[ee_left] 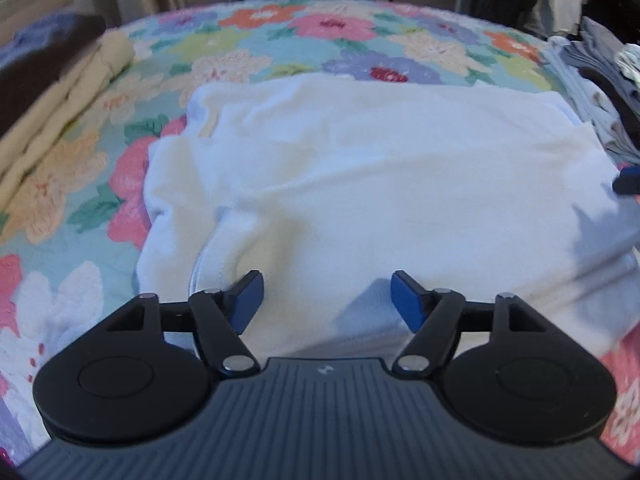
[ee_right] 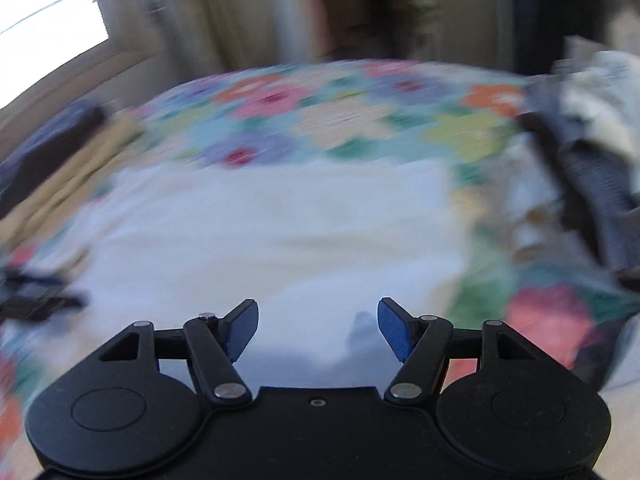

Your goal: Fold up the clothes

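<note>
We hold both the left gripper [ee_left: 327,300] and right gripper [ee_right: 318,330] with jaws open and empty over the near hem at 6 o'clock of the white shirt [ee_left: 360,168], spread flat on the bed [ee_left: 280,40], probably to pinch it for a fold.

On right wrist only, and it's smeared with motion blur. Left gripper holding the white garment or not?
Observer: No. The left gripper is open, fingers apart over the near edge of the white garment, nothing between them.
Operator: Is the garment flat?
Observer: Mostly; on the left wrist view its left side is folded over in layers.
Operator: What's the tan blur at far left?
Observer: A stack of folded tan cloth with a dark brown piece on top, lying on the floral bedspread.
</note>
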The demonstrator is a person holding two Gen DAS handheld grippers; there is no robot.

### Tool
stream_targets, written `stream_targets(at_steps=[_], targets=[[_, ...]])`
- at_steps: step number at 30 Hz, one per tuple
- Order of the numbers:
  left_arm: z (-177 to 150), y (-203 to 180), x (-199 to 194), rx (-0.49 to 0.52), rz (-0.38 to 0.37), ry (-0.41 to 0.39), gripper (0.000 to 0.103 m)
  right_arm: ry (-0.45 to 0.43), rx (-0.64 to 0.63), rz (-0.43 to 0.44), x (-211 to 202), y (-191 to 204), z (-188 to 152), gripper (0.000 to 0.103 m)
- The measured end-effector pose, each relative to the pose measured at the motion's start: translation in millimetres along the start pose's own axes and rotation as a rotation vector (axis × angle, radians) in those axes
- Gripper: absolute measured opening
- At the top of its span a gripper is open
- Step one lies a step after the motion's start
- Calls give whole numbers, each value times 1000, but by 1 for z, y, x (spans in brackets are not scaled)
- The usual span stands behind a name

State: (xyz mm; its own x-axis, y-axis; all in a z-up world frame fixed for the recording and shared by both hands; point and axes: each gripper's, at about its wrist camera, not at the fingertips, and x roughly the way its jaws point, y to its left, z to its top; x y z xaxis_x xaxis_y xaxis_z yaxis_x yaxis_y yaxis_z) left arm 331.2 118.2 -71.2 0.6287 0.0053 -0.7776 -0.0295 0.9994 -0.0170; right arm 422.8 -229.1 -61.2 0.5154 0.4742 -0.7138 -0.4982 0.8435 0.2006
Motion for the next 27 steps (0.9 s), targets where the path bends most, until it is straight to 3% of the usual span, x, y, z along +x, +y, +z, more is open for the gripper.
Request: stream_targets(at_steps=[4,8,11,14,18,22,27], targets=[[-12,6,-5,-51,23,3,72,141,-3,-66,20,0,-20,70],[-31,1,-3,34,36,-49,74,140,3,-100,11,5,-26,70],[-30,-1,-10,-17,57,-53,74,125,5,-111,2,9,-33,71],[-33,-2,-28,-93,21,-58,76,88,48,-106,-15,10,-38,72],[-49,-10,-51,-166,-48,-76,77,19,157,-39,-47,9,-47,82],[-60,-31,-60,-145,-37,-85,78,0,320,32,-59,-2,-60,82],[-64,-62,-63,-136,-95,-71,78,6,528,126,-65,-17,-80,82]])
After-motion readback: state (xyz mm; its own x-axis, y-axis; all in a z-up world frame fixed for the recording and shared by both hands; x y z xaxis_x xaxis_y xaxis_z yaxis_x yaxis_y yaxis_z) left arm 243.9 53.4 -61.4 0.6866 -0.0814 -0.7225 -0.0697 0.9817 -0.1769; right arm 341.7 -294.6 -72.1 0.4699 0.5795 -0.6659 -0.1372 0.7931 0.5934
